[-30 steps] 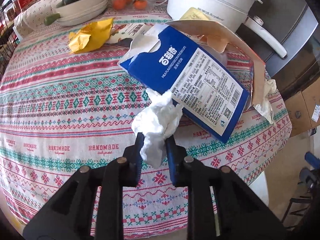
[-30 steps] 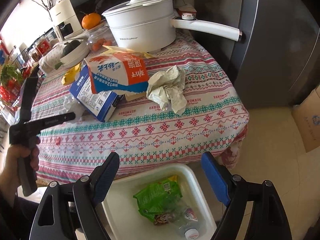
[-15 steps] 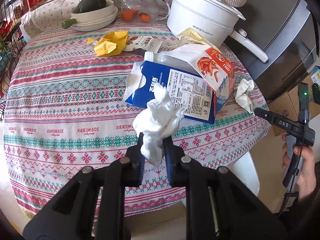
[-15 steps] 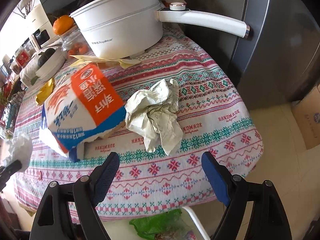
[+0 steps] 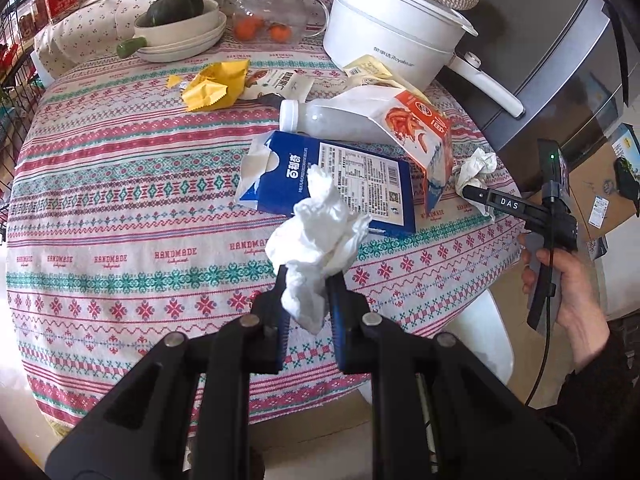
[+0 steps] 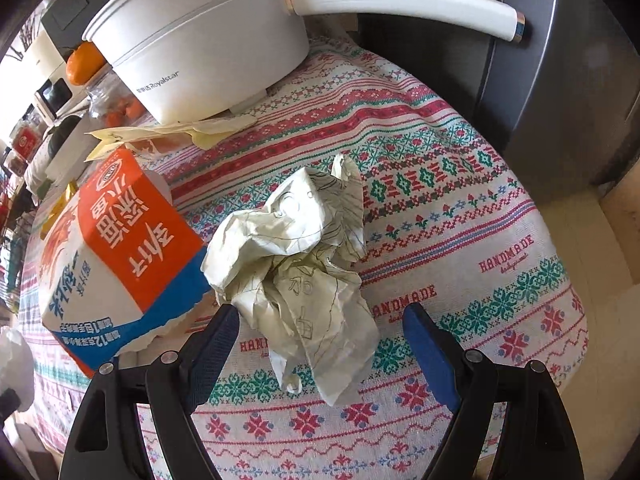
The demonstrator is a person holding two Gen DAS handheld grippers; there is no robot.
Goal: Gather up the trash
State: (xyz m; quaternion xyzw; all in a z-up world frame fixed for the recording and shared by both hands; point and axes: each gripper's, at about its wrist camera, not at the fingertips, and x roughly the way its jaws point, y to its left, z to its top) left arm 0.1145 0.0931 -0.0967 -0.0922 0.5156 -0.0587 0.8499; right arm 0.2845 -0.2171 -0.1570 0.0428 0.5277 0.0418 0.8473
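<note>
My left gripper is shut on a crumpled white tissue, held above the patterned tablecloth. In the right wrist view my right gripper stands open, its blue pads on either side of a crumpled cream paper ball without touching it. That paper ball lies near the table's right edge in the left wrist view, where a hand holds the right gripper over it. A blue carton, an orange and white carton, a plastic bottle and a yellow wrapper lie on the table.
A white pot with a long handle stands behind the paper ball. Bowls with a green squash, a glass jar of oranges and a grey fridge bound the far side. A white bin rim shows below the table edge.
My left gripper lifted the tissue up and back from the blue carton, then held still. My right gripper left the white bin, moved over the table and came down around the cream paper ball.
</note>
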